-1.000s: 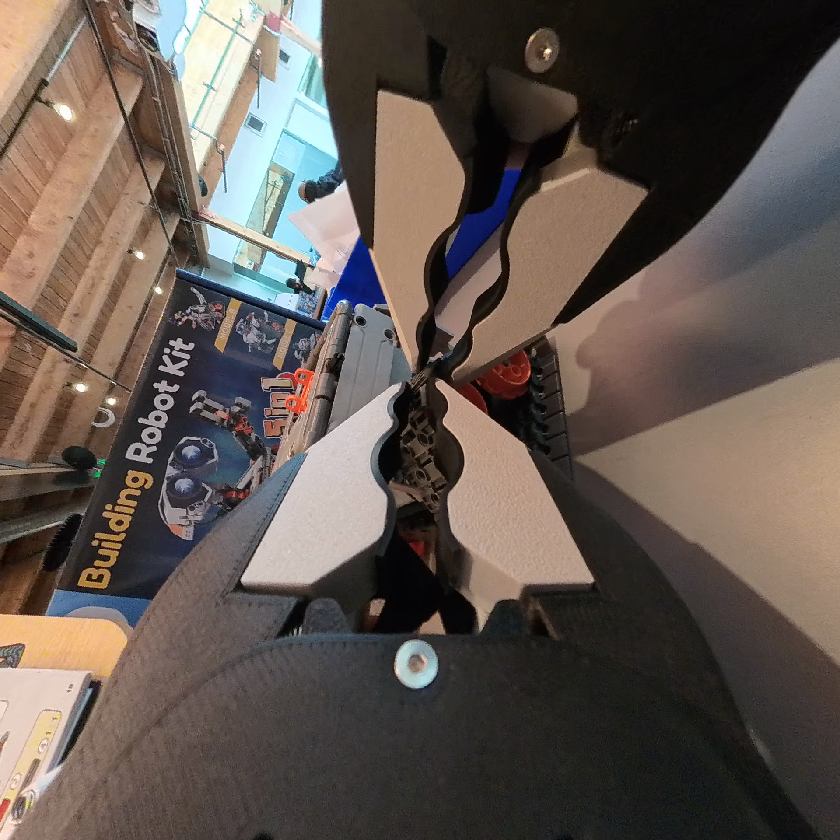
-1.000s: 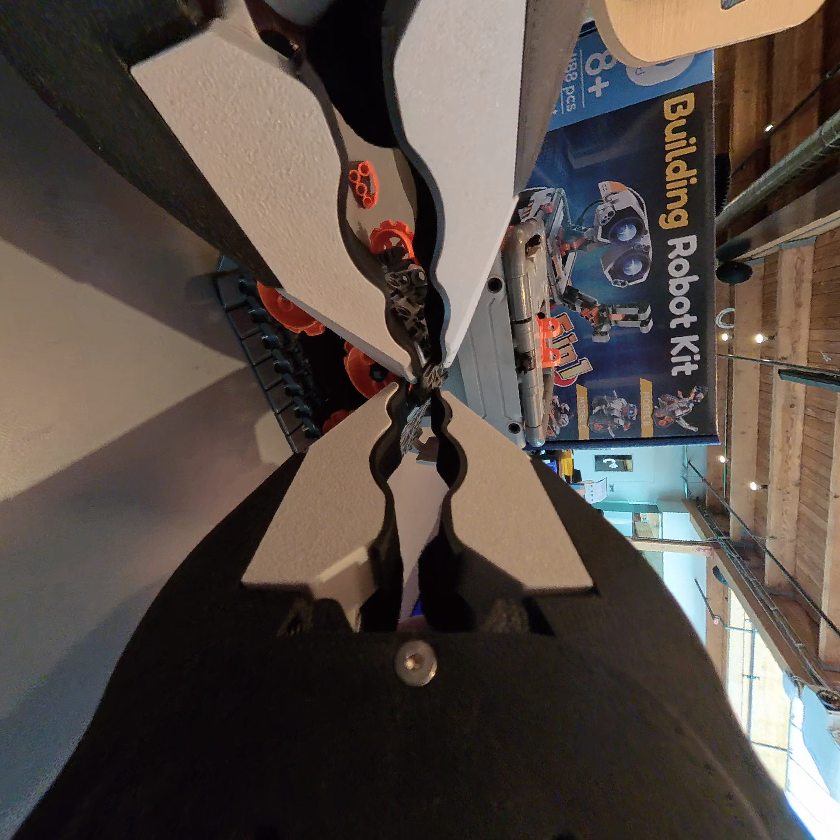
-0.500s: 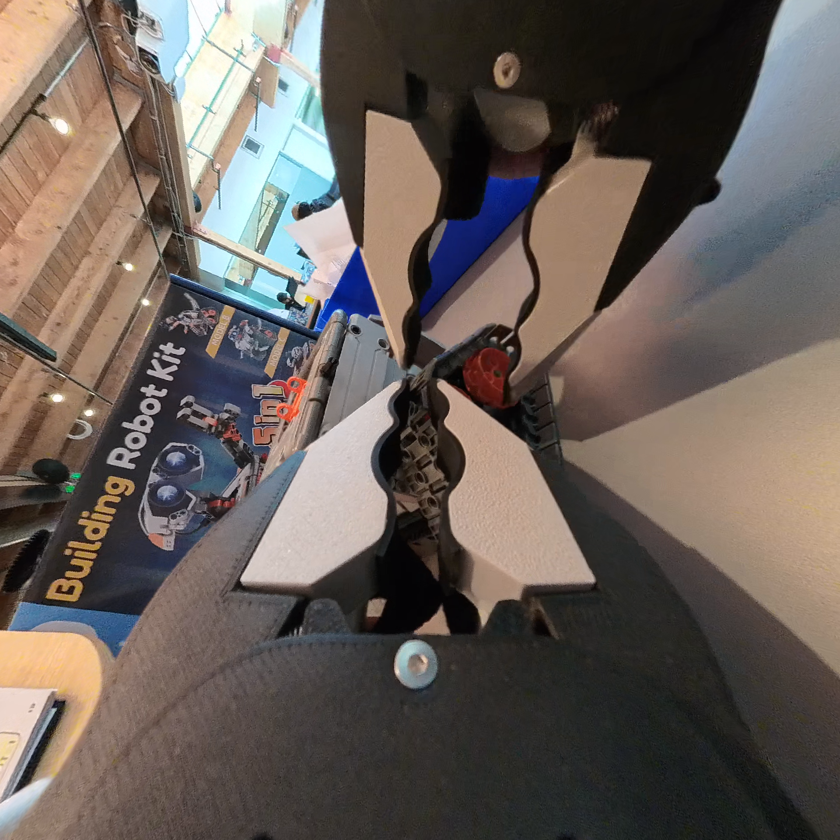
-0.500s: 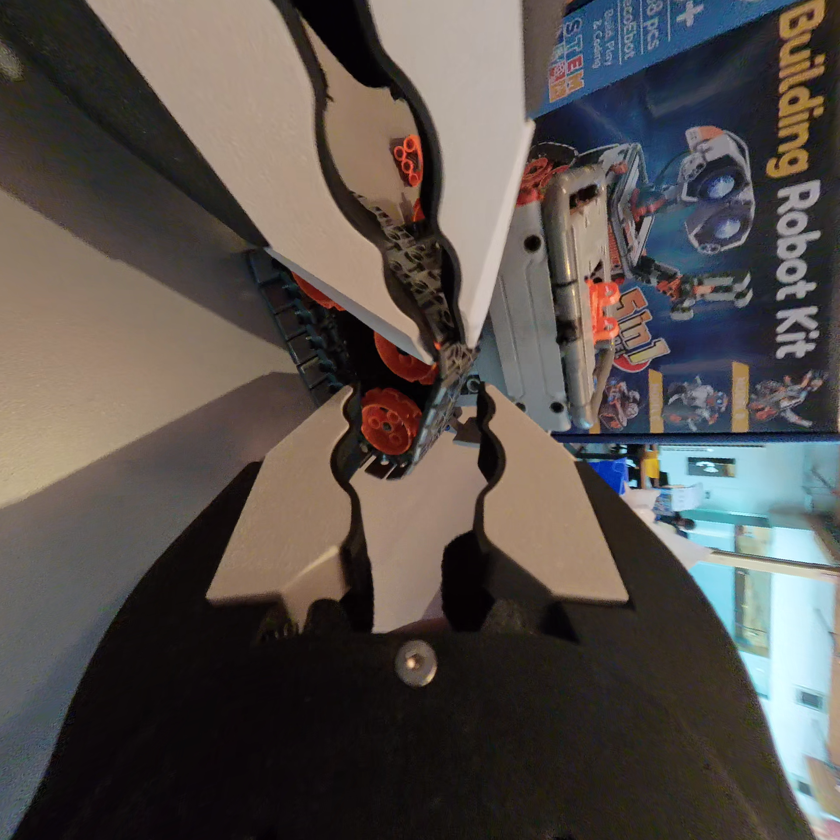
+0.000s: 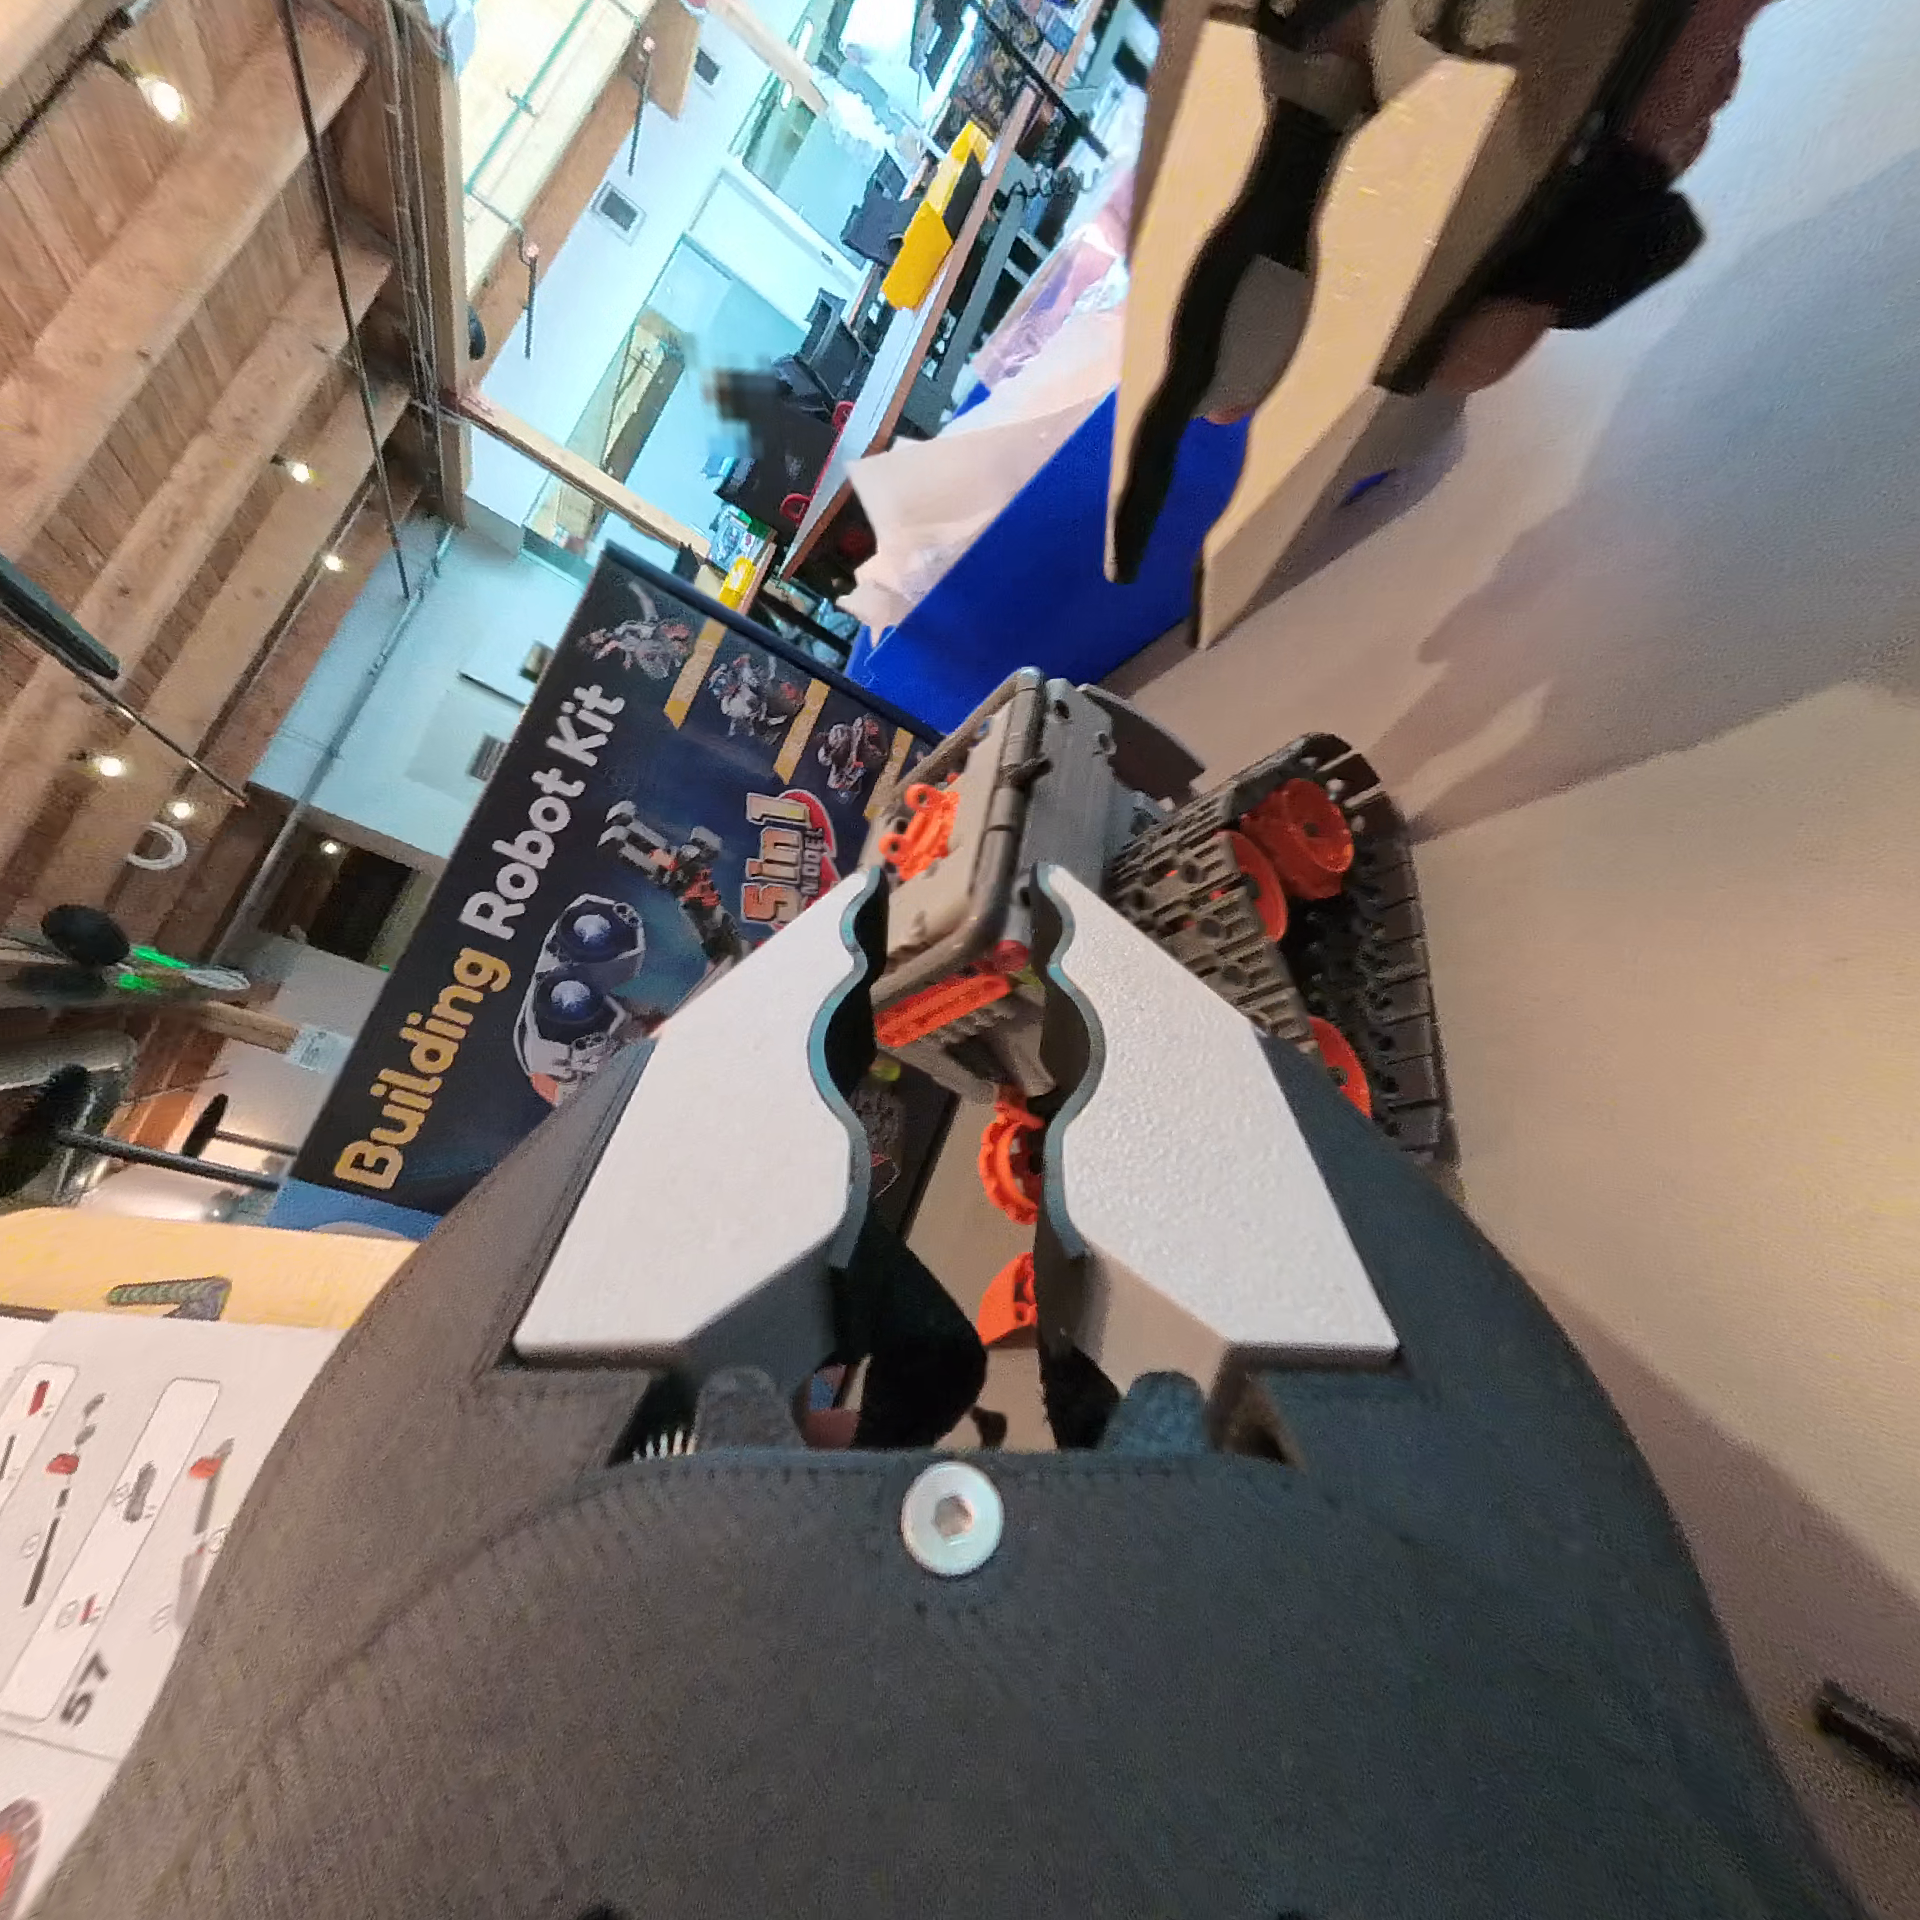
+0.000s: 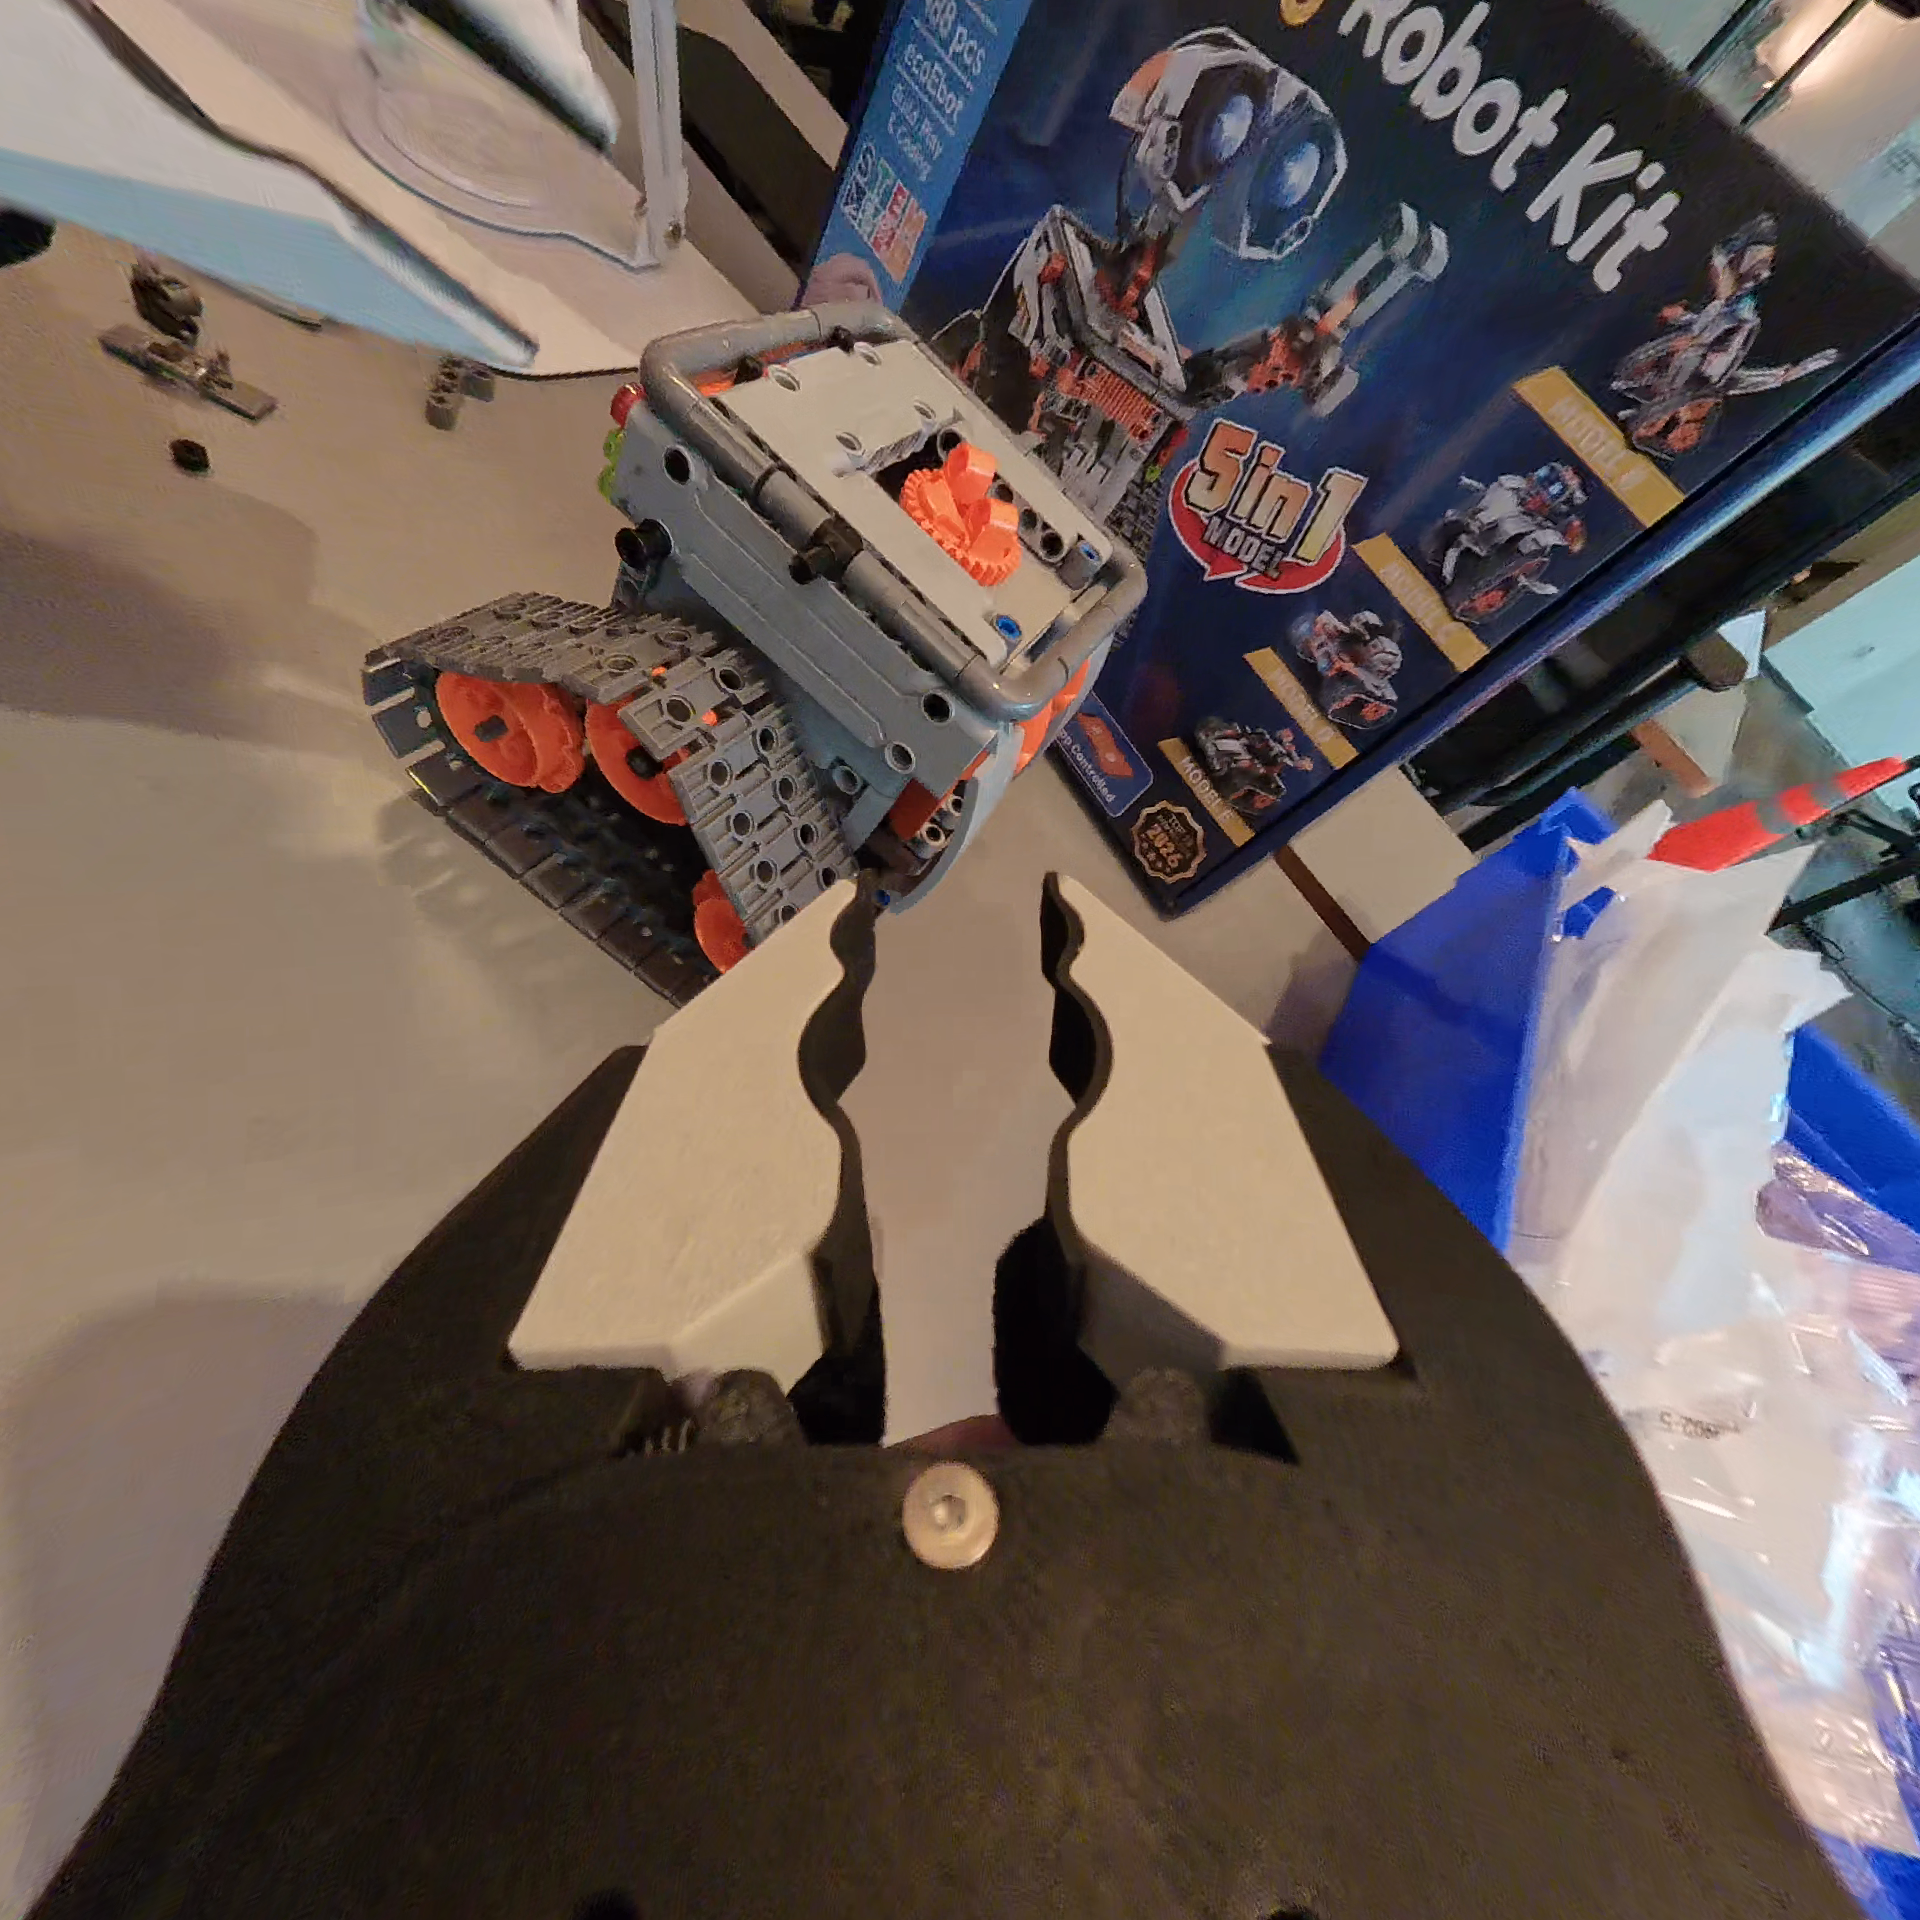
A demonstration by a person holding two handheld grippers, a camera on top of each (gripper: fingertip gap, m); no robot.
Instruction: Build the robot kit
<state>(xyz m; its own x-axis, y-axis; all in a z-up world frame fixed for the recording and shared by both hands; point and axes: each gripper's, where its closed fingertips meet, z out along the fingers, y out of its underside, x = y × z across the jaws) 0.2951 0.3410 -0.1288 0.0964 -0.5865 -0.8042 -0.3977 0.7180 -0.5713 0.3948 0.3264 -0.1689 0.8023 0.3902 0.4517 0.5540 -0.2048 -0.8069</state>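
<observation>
Pale tabletop point(image 6: 208, 1039), timber-ceilinged room

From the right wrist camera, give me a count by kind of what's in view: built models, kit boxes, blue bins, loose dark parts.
Tracked robot model: 1
Kit box: 1
Blue bin: 1 (the blue behind the plastic bags may be part of the same bin; cannot tell)
Loose dark parts: 3
Total: 6
</observation>
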